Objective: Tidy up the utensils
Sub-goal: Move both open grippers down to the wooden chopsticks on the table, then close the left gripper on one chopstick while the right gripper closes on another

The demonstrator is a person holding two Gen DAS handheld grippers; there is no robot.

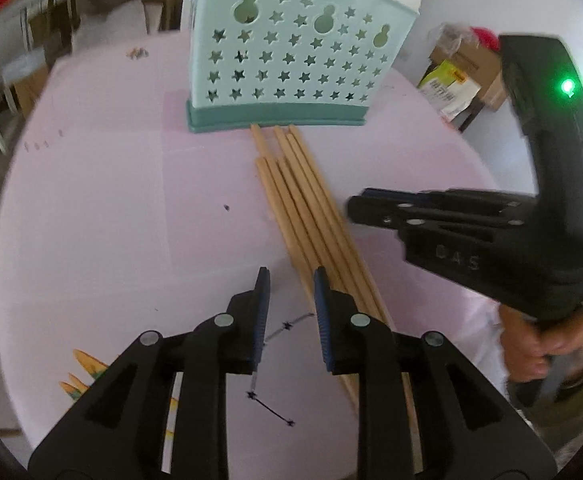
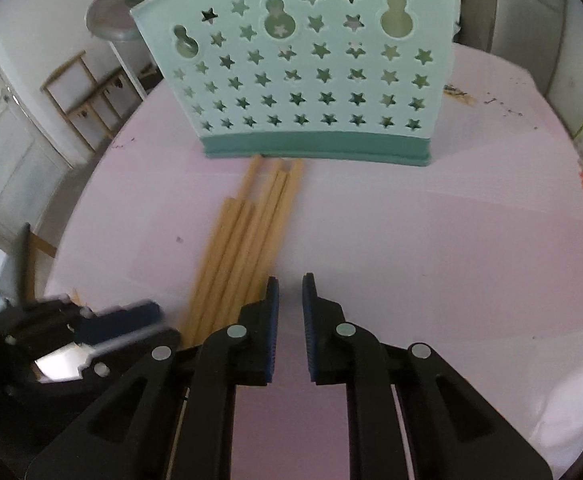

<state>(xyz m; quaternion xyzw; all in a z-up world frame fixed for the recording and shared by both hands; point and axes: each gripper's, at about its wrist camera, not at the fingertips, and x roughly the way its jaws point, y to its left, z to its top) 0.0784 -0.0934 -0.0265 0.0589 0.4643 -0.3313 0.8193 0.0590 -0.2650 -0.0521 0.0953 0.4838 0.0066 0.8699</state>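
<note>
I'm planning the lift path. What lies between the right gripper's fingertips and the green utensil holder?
In the right wrist view, only bare pink tabletop separates the right gripper from the utensil holder; the chopsticks lie just left.

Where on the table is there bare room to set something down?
Bare pink table lies left of the chopsticks, up to the holder. The right wrist view shows more bare table right of the chopsticks. It is crowded along the chopsticks, where the left hand-held gripper and the right hand-held gripper hover.
</note>
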